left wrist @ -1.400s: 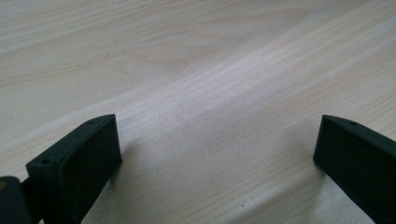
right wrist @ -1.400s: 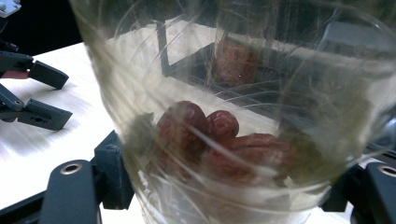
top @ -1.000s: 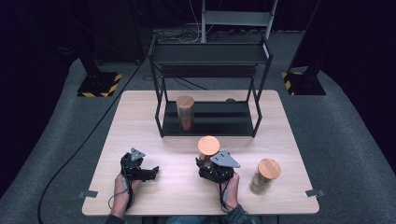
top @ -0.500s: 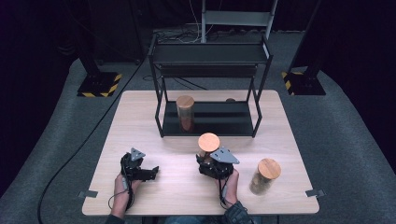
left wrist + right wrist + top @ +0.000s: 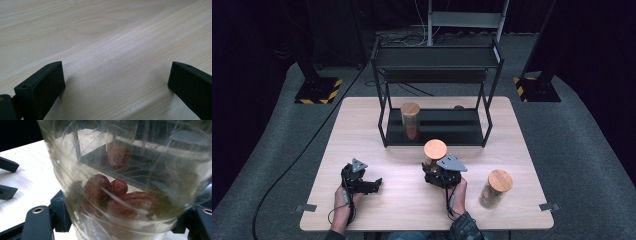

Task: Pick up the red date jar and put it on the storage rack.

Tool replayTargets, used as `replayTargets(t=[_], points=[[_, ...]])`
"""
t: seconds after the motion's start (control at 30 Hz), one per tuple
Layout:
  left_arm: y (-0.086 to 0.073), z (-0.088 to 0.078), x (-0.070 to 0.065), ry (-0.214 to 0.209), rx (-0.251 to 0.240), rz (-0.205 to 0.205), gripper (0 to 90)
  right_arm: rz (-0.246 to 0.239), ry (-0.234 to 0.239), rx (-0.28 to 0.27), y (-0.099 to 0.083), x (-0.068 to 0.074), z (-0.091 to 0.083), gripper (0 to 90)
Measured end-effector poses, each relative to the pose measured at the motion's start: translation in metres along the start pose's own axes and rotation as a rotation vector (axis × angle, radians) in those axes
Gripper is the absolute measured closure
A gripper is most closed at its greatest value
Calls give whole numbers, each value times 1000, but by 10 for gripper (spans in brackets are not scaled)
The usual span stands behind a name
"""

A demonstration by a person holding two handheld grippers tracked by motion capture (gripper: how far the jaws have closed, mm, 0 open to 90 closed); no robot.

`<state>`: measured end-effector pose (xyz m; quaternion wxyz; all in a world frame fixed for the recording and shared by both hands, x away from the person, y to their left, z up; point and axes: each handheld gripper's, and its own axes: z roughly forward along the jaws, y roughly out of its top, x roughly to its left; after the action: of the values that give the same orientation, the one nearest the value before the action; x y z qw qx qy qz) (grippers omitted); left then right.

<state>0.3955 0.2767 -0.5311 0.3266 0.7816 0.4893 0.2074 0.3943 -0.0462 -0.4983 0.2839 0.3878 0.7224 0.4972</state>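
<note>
My right gripper [image 5: 438,176] is shut on a glass jar [image 5: 435,151] with a round wooden lid, just in front of the black rack [image 5: 437,60]. In the right gripper view this jar [image 5: 125,182] holds red dates and sits between the two jaws of my right gripper [image 5: 120,222]. I cannot tell whether it rests on the table. My left gripper [image 5: 373,184] lies at the front left, open, and in the left gripper view my left gripper [image 5: 116,75] spans bare wood. A second lidded jar [image 5: 410,120] stands on the rack's lower shelf.
A third jar [image 5: 495,188] with a wooden lid stands at the front right of the light wooden table [image 5: 362,125]. A small brown object [image 5: 458,107] lies behind the rack. Cables trail from both grippers toward the person's hands at the front edge.
My right gripper and the jar in it have crept slightly away from the person, toward the rack or upward. The left gripper has stayed put.
</note>
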Motion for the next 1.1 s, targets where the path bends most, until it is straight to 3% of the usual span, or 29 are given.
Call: replayTargets(t=[1.1], points=[[0,0,0,0,1,0,0,-15,-14,13,12,-9,18,245]])
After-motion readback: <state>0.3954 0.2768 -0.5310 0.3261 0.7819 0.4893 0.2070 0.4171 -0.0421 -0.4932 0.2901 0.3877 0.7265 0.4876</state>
